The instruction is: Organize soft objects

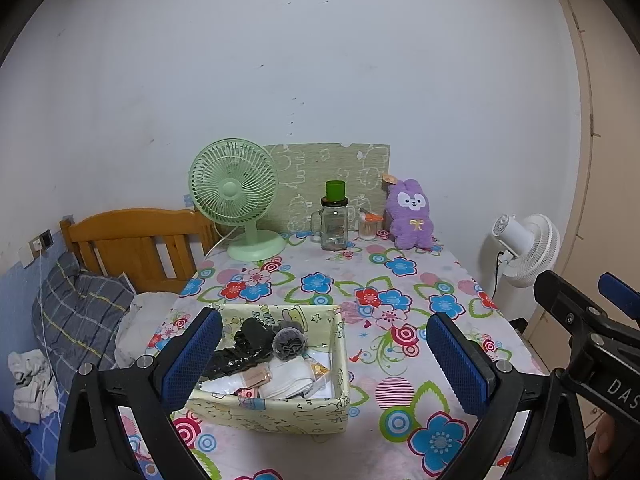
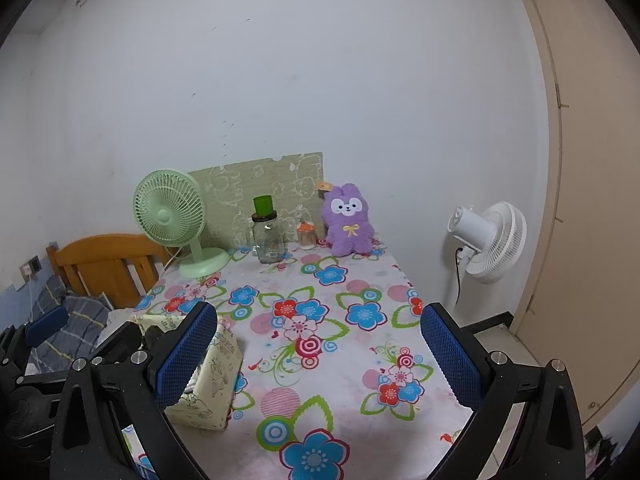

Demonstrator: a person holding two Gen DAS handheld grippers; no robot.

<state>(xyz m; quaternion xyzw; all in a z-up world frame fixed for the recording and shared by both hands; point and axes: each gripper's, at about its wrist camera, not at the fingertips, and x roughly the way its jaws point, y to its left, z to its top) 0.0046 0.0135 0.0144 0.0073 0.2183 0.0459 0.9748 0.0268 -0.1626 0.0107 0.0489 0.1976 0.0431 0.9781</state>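
Note:
A pale yellow fabric storage box (image 1: 280, 412) sits at the near left of the flowered table (image 1: 400, 276). It holds dark socks or cloth (image 1: 256, 344), a grey fuzzy item (image 1: 288, 342) and white folded cloths (image 1: 288, 380). A purple plush rabbit (image 1: 411, 213) stands at the table's far right against the wall, also in the right wrist view (image 2: 349, 220). My left gripper (image 1: 324, 356) is open and empty, hovering over the box. My right gripper (image 2: 318, 354) is open and empty over the table, right of the box (image 2: 216, 376).
A green desk fan (image 1: 236, 196), a glass jar with a green cup on top (image 1: 334, 220) and a small container (image 1: 368, 226) stand along the back edge. A white floor fan (image 1: 524, 248) stands right of the table. A bed with a wooden headboard (image 1: 136, 240) lies left.

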